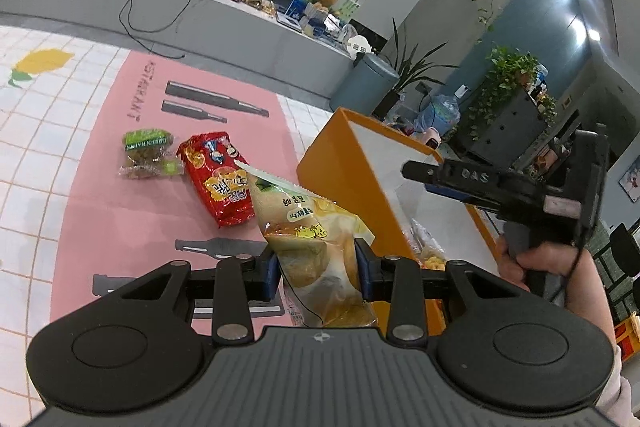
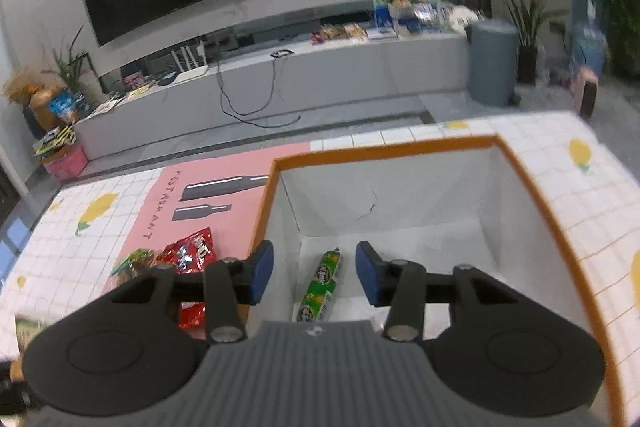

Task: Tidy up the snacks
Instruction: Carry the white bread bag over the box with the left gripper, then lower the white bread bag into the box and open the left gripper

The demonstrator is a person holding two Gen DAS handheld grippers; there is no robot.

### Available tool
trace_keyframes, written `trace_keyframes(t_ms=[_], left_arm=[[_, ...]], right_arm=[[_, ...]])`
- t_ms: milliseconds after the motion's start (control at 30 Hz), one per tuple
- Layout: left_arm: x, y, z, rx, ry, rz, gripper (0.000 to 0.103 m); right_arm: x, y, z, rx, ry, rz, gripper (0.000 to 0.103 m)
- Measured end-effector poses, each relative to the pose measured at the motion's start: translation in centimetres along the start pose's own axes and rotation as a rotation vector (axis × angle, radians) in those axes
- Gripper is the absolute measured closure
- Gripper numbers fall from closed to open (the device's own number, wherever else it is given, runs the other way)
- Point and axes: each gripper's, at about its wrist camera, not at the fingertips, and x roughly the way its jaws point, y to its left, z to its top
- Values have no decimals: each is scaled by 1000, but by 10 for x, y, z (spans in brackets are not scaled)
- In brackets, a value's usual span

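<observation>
My left gripper point(image 1: 318, 267) is shut on a yellow snack bag point(image 1: 308, 227) and holds it above the pink mat, beside the left wall of the orange box point(image 1: 340, 155). A red snack bag point(image 1: 218, 179) and a small green-labelled packet point(image 1: 146, 153) lie on the mat. My right gripper point(image 2: 315, 273) is open and empty above the orange box point(image 2: 384, 151), over a green wrapped stick snack point(image 2: 322, 285) lying on its white floor. The red bag point(image 2: 192, 255) and the green packet point(image 2: 134, 263) also show to its left. The right gripper point(image 1: 416, 173) also shows in the left wrist view, over the box.
The pink mat point(image 1: 100, 211) lies on a white tiled tablecloth point(image 2: 80, 247) with lemon prints. A low grey counter point(image 2: 320, 75), a grey bin point(image 2: 492, 63), plants and a wall TV stand behind the table. More snacks lie inside the box point(image 1: 430, 255).
</observation>
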Motion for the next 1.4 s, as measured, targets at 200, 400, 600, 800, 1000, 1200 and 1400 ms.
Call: trace_keyframes(t_ms=[200, 400, 600, 800, 1000, 1200, 1400], left_arm=[[-20, -20, 2, 24, -43, -31, 62], [-18, -49, 9, 28, -69, -51, 62], [12, -93, 19, 70, -55, -42, 62], [56, -127, 16, 140, -56, 37, 62], [97, -136, 24, 112, -40, 19, 62], [132, -138, 30, 164, -52, 62, 62], [156, -127, 36, 150, -30, 130, 62]], right_arm=[[-49, -10, -12, 31, -70, 4, 58], [-81, -26, -35, 29, -76, -32, 58], [-96, -56, -42, 85, -93, -56, 58], [-101, -85, -42, 198, -109, -36, 58], [-104, -95, -45, 249, -121, 1, 58], [-106, -104, -46, 275, -126, -11, 58], [-106, -101, -48, 284, -125, 1, 58]])
